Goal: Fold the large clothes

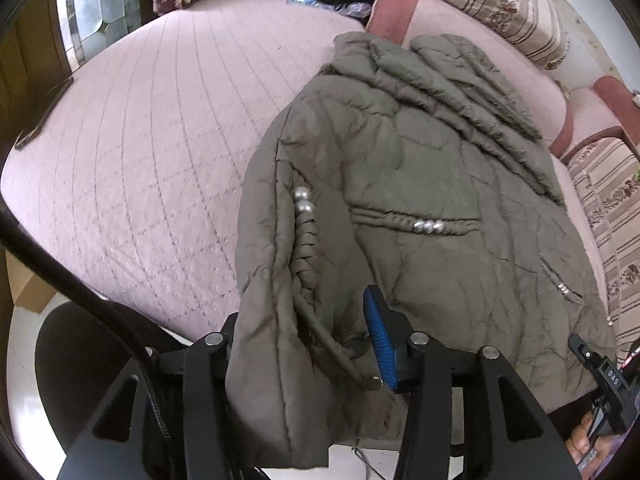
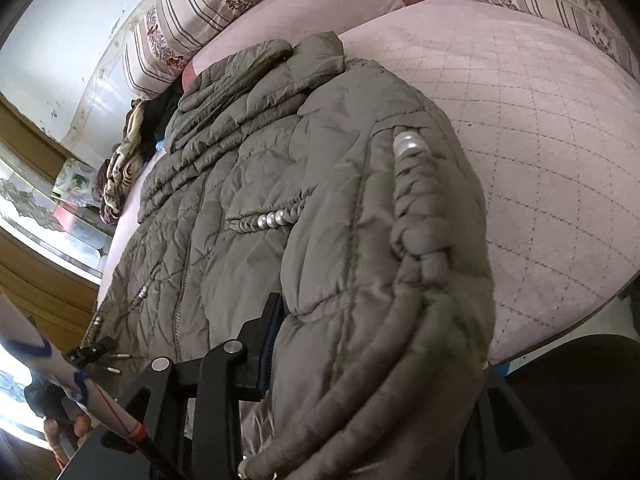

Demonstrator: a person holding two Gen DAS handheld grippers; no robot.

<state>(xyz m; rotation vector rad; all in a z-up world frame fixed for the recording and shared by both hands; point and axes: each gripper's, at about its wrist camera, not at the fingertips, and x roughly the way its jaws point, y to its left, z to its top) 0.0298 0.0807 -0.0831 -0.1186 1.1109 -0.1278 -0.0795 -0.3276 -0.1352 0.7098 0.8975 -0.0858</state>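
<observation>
We have the olive-green quilted puffer jacket point(image 1: 400, 184) spread on the pink quilted bed point(image 1: 140, 140), collar end far from us toward the striped floral cushions point(image 1: 500, 4), so its length runs away and the hem hangs over the near edge, within reach. Our left tool point(image 1: 304, 344) is clamped on the near hem corner: the blue-padded finger point(image 1: 380, 344) presses one side of the fabric and the black finger shows at the other, with padding bunched between. Our right tool point(image 2: 360, 360) grips a thick fold of the same hem, the braided trim with silver beads point(image 2: 412, 184) lying just ahead; its far finger is buried in fabric. Holding both lower corners, we judge, lets us carry the hem up toward the collar, keeping the bulky padding even.
</observation>
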